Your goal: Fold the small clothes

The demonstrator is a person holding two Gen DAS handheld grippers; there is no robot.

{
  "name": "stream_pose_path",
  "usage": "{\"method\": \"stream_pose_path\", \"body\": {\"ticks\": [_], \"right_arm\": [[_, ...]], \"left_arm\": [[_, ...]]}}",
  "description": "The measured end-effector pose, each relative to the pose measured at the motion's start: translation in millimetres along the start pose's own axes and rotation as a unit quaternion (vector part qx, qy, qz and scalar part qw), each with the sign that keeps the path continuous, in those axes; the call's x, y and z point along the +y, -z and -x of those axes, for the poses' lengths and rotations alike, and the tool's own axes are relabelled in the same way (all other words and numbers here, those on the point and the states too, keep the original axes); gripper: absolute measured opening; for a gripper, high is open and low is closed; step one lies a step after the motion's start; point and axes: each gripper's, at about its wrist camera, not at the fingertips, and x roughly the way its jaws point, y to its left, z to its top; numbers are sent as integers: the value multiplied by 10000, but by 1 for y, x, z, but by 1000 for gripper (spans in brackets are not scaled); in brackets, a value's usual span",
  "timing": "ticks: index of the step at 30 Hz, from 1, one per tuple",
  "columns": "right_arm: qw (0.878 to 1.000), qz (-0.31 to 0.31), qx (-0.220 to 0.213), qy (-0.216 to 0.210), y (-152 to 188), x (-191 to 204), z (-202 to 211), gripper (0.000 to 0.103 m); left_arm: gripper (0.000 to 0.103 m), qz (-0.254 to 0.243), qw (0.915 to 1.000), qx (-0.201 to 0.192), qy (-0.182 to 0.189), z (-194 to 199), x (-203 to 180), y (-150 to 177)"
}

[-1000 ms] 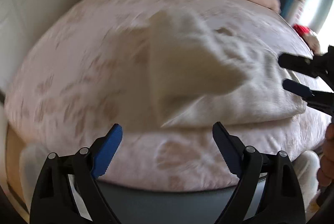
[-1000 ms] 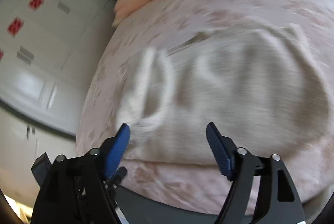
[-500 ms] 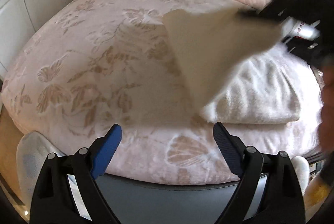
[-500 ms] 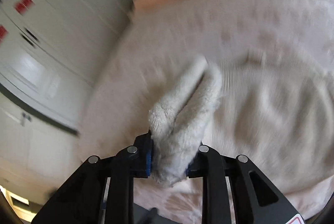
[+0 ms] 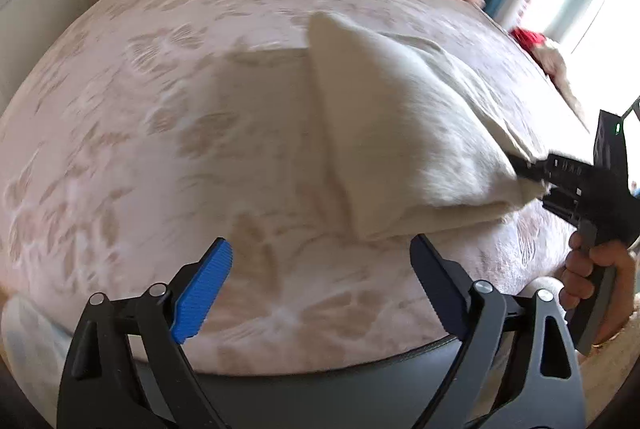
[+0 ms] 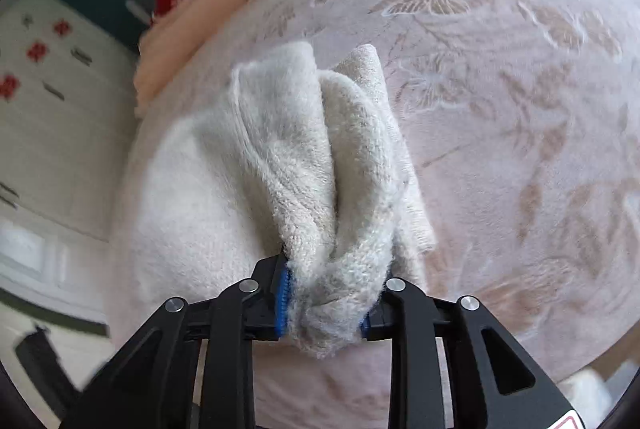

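Since the previous frame, the right gripper (image 6: 324,303) has dragged the fluffy cream knitted garment (image 5: 404,133) toward 4 o'clock across the floral pink bedspread (image 5: 160,149), pinching bunched fabric. Left gripper (image 5: 320,293) spread, holding nothing.

I can read no words, brands or numbers in either wrist view; the only sign is the corner of a red-edged label (image 6: 566,422) on my right hand-held gripper (image 6: 324,303), too cropped to read.
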Motion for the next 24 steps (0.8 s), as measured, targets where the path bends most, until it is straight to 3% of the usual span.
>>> {"method": "stream_pose_path", "body": {"ticks": [4, 5, 6, 8, 11, 13, 15, 17, 19, 22, 24], "right_arm": [[9998, -54, 67, -158, -12, 2, -4, 32], [9994, -168, 73, -285, -13, 0, -3, 33], [9989, -262, 79, -388, -16, 3, -5, 33], [9986, -283, 76, -451, -19, 11, -9, 25], [9973, 109, -406, -598, -26, 30, 20, 21], [9906, 385, -970, -884, -27, 45, 57, 20], [9890, 560, -1170, -714, -22, 43, 71, 21], [9955, 606, -704, -165, -14, 20, 41, 23], [9983, 457, 147, 338, -2, -9, -3, 25], [9983, 423, -256, 303, 2, -3, 20, 36], [9941, 657, -583, 638, -6, 15, 43, 42]], "left_arm": [[88, -316, 9994, -37, -102, -22, -25, -10], [84, -464, 9987, -54, -210, -31, -32, -14], [58, -553, 9982, -35, -214, -37, -35, -18], [27, -590, 9980, 233, -82, -51, -39, -25], [11, -198, 9997, 118, 50, -39, -35, -36], [11, -180, 9998, -26, 59, -25, -33, -41], [11, -179, 9998, 70, 100, -26, -29, -40], [11, -293, 9993, 226, 3, -38, -31, -34], [14, -372, 9980, 482, -146, -57, -35, -24], [18, -288, 9981, 537, -101, -50, -33, -15], [34, -200, 9988, 446, 26, -29, -26, -16]]}}
